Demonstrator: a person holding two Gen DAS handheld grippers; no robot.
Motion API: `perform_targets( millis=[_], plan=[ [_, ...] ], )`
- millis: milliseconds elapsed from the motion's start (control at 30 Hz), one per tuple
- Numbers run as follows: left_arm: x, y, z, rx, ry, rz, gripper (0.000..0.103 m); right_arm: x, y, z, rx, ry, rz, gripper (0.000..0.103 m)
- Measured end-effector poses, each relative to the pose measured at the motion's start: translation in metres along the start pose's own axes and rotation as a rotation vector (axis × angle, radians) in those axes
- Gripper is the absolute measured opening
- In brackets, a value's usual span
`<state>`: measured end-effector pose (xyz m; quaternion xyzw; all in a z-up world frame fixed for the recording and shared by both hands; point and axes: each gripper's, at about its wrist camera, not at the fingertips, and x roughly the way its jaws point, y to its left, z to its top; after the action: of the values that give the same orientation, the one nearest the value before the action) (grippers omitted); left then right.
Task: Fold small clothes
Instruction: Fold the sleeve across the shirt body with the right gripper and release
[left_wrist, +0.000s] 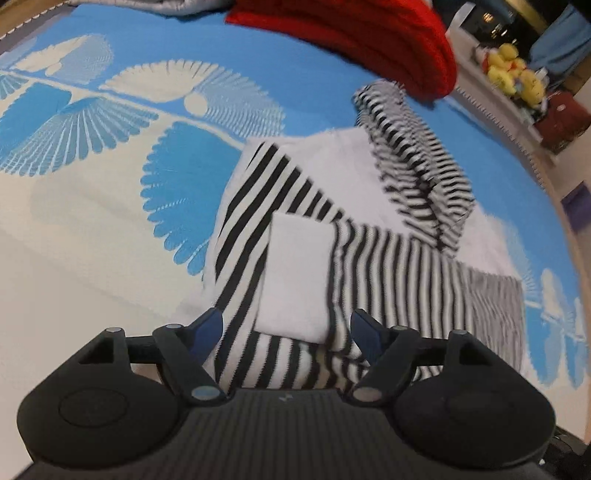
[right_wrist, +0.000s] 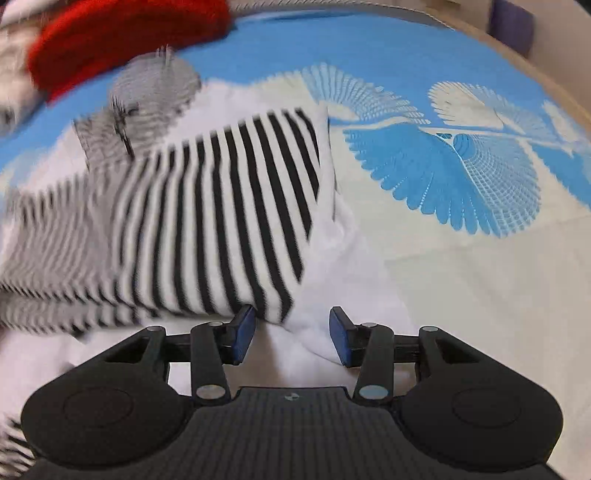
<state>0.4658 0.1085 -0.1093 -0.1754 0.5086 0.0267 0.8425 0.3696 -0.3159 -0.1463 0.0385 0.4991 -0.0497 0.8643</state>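
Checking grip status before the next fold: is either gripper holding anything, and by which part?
Nothing is held. Left gripper and right gripper both stand open over the striped garment's near edge.

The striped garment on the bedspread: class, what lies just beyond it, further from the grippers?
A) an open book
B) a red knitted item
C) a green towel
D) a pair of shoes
B: a red knitted item lies on the blue bedspread past the striped garment.

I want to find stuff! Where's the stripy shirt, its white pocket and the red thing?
stripy shirt (right_wrist: 221, 206): right wrist view, on the bold stripes.
white pocket (left_wrist: 295, 273): left wrist view, its middle.
red thing (left_wrist: 369, 40): left wrist view, middle of the cloth.
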Motion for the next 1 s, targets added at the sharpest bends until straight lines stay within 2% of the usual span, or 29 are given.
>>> perform_targets(
  millis=[133, 167, 200, 300, 400, 433, 500, 567, 633, 667, 700, 733, 767, 800, 900, 967, 1000],
  plan=[
    [0.013, 0.001, -0.001, -0.024, 0.026, 0.016, 0.081, 0.000, 0.012, -0.005, -0.154, -0.014, -0.031, 0.043],
    [0.016, -0.002, -0.002, -0.014, 0.029, 0.024, 0.081, -0.001, 0.012, -0.006, -0.168, -0.019, -0.038, 0.026],
    [0.018, -0.004, -0.003, -0.001, 0.029, 0.032, 0.081, -0.003, 0.010, -0.005, -0.173, -0.023, -0.045, 0.014],
    [0.022, -0.019, -0.010, 0.067, 0.040, 0.055, 0.081, -0.011, -0.007, 0.002, -0.087, -0.048, -0.029, 0.009],
    [0.020, -0.039, -0.019, 0.186, 0.055, 0.067, 0.081, -0.029, -0.025, 0.010, -0.031, -0.101, -0.089, 0.009],
    [0.016, -0.045, -0.021, 0.227, 0.041, 0.078, 0.081, -0.028, -0.028, 0.010, -0.042, -0.079, -0.077, 0.009],
    [0.009, -0.051, -0.021, 0.267, 0.010, 0.081, 0.081, -0.019, -0.030, 0.005, -0.065, 0.025, -0.018, 0.011],
    [0.004, -0.050, -0.017, 0.260, -0.013, 0.071, 0.081, -0.025, -0.033, 0.005, -0.044, 0.053, -0.026, 0.011],
    [0.004, -0.045, -0.013, 0.224, -0.018, 0.067, 0.081, -0.047, -0.037, 0.014, 0.012, -0.013, 0.034, 0.012],
    [0.007, -0.042, -0.013, 0.211, -0.012, 0.066, 0.081, -0.061, -0.040, 0.019, 0.050, -0.081, 0.079, 0.018],
    [0.011, -0.040, -0.013, 0.203, 0.000, 0.070, 0.081, -0.070, -0.042, 0.023, 0.081, -0.150, 0.113, 0.034],
    [0.017, -0.038, -0.015, 0.196, 0.018, 0.081, 0.080, -0.073, -0.041, 0.026, 0.102, -0.195, 0.127, 0.044],
    [0.022, -0.038, -0.016, 0.191, 0.034, 0.089, 0.078, -0.069, -0.038, 0.028, 0.114, -0.212, 0.129, 0.051],
    [0.026, -0.037, -0.018, 0.193, 0.045, 0.094, 0.075, -0.060, -0.036, 0.029, 0.114, -0.201, 0.130, 0.051],
    [0.028, -0.045, -0.027, 0.282, 0.037, 0.105, 0.055, -0.023, -0.035, 0.026, 0.156, -0.100, 0.089, 0.051],
    [0.023, -0.055, -0.030, 0.382, 0.023, 0.088, 0.009, -0.004, -0.038, 0.021, 0.196, -0.029, 0.056, 0.051],
    [0.017, -0.058, -0.031, 0.422, -0.001, 0.096, 0.002, 0.006, -0.041, 0.017, 0.208, 0.007, 0.017, 0.050]
  ],
)
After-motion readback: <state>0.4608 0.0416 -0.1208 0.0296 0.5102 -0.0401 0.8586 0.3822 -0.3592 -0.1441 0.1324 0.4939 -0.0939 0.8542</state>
